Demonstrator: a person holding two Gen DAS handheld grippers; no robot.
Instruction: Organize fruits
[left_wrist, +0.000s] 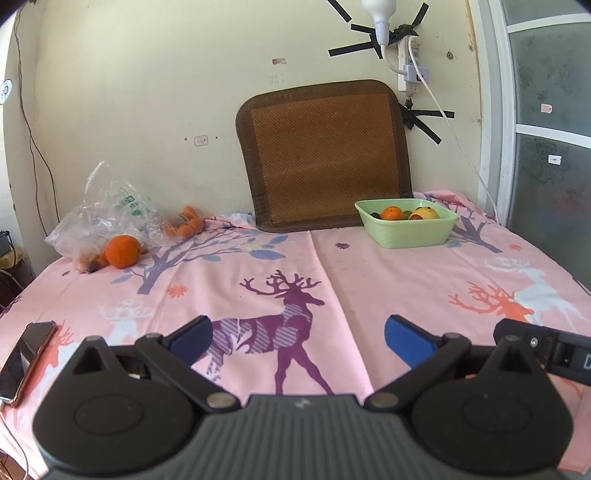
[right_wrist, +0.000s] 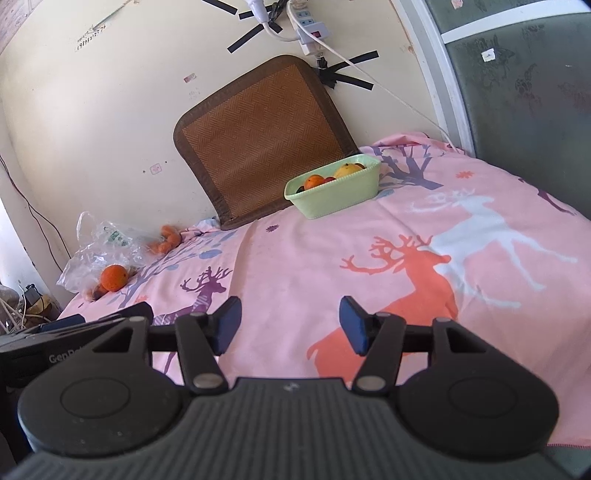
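Note:
A pale green basket (left_wrist: 410, 234) (right_wrist: 340, 201) stands at the far right of the pink table, holding an orange (left_wrist: 391, 213), a yellow fruit (left_wrist: 427, 212) and small dark and red fruits. A loose orange (left_wrist: 122, 251) (right_wrist: 114, 277) lies at the far left against a clear plastic bag (left_wrist: 107, 212) (right_wrist: 99, 243). Small orange fruits (left_wrist: 186, 223) (right_wrist: 166, 240) lie behind it. My left gripper (left_wrist: 297, 338) is open and empty above the near table. My right gripper (right_wrist: 290, 325) is open and empty too, beside the left one.
A brown woven mat (left_wrist: 325, 155) (right_wrist: 262, 136) leans on the wall behind the basket. A phone (left_wrist: 26, 356) lies at the near left table edge. A power strip and cables (left_wrist: 410, 62) hang on the wall. A glass door (left_wrist: 546, 129) is on the right.

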